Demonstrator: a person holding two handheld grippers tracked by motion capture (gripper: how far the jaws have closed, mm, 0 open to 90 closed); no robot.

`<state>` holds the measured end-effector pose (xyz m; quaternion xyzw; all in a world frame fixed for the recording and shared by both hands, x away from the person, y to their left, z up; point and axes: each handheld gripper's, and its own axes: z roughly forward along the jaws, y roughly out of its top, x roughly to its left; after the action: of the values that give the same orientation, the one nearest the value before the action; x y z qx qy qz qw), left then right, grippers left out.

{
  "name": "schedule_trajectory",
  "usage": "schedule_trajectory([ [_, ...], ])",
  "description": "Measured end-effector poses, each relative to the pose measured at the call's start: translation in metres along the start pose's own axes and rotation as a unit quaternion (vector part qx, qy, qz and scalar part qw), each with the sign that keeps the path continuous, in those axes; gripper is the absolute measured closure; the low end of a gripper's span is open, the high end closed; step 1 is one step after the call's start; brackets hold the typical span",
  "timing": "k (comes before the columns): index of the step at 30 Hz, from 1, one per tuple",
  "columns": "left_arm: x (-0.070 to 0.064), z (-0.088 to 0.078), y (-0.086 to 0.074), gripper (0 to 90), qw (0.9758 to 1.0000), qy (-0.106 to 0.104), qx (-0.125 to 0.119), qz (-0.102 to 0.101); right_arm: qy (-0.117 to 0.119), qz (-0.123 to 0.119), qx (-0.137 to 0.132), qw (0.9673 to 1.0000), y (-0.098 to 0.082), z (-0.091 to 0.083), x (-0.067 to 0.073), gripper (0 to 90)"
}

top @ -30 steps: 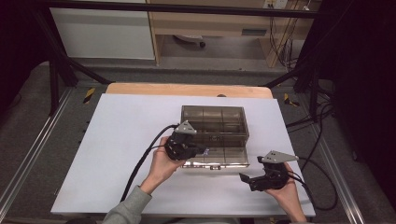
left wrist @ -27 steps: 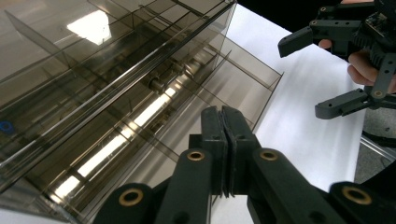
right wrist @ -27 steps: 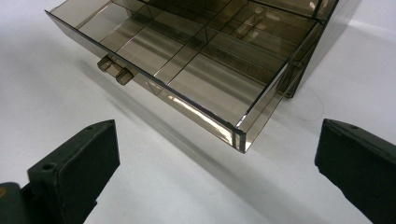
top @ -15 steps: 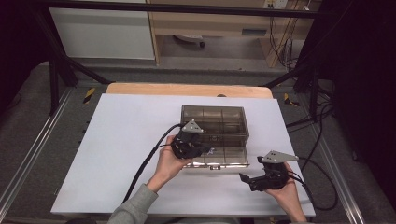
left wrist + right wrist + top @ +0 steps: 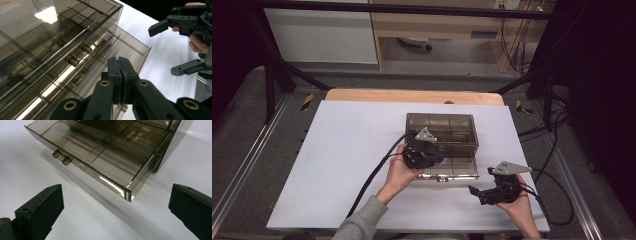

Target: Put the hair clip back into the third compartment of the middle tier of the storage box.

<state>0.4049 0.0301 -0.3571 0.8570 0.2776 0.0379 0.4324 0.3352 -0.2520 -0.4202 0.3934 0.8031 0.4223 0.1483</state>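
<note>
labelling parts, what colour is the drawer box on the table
See-through smoky brown drawer box, clearest in the right gripper view.

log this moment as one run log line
scene: smoky clear drawer box on white table | bottom drawer pulled out | left gripper shut, empty, over drawer | right gripper open, beside box

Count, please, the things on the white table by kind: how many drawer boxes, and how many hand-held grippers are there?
Smoky clear drawer box, its lower drawer pulled out: 1
Black hand-held grippers: 2, the left hand-held gripper with jaws shut over the open drawer, the right hand-held gripper with jaws open near the drawer's corner
Total: 3
</note>
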Motion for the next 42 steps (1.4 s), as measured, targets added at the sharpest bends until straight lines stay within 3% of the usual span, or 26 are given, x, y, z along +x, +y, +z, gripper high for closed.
schedule_trajectory([
  [42, -0.017, 0.042, 0.011, 87.4, 0.9997, -0.009, 0.013, 0.016, 0.002, 0.001, 0.001, 1.0, 0.0, 0.001, 0.001, 0.6],
])
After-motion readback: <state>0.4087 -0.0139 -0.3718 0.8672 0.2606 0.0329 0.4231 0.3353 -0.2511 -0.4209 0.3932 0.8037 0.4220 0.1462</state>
